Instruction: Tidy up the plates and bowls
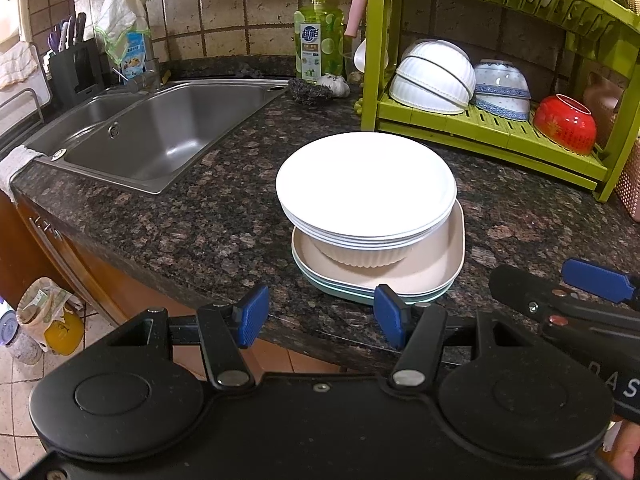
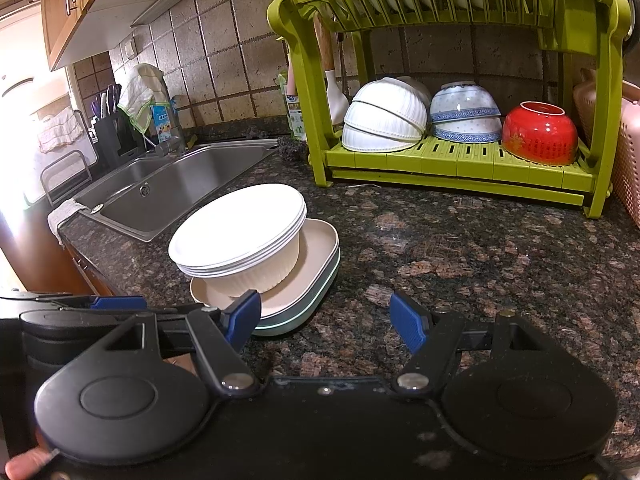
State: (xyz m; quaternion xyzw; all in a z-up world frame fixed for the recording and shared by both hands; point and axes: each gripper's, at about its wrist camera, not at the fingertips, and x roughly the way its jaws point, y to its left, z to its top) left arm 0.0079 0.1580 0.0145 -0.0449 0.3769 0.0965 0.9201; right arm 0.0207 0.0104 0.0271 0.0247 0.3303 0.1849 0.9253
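Plates point(image 1: 366, 184), round and white, sit stacked on a ribbed white bowl point(image 1: 362, 256), itself resting in square trays point(image 1: 452, 248) on the granite counter point(image 1: 200, 216), at twelve o'clock from my left claw point(image 1: 320, 318). Green rack point(image 2: 460, 164) stands at one o'clock, holding upturned white bowls point(image 2: 384, 120), blue-patterned bowls point(image 2: 466, 114) and a red bowl point(image 2: 540, 134). Sink point(image 1: 160, 128) lies at ten o'clock. My left claw is spread wide, holding nothing; my right claw point(image 2: 326, 320) likewise gapes, its left pad just before the tray edge.

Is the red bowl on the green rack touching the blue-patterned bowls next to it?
Apart. The right wrist view shows green rack floor between the red bowl and the blue-patterned bowls.
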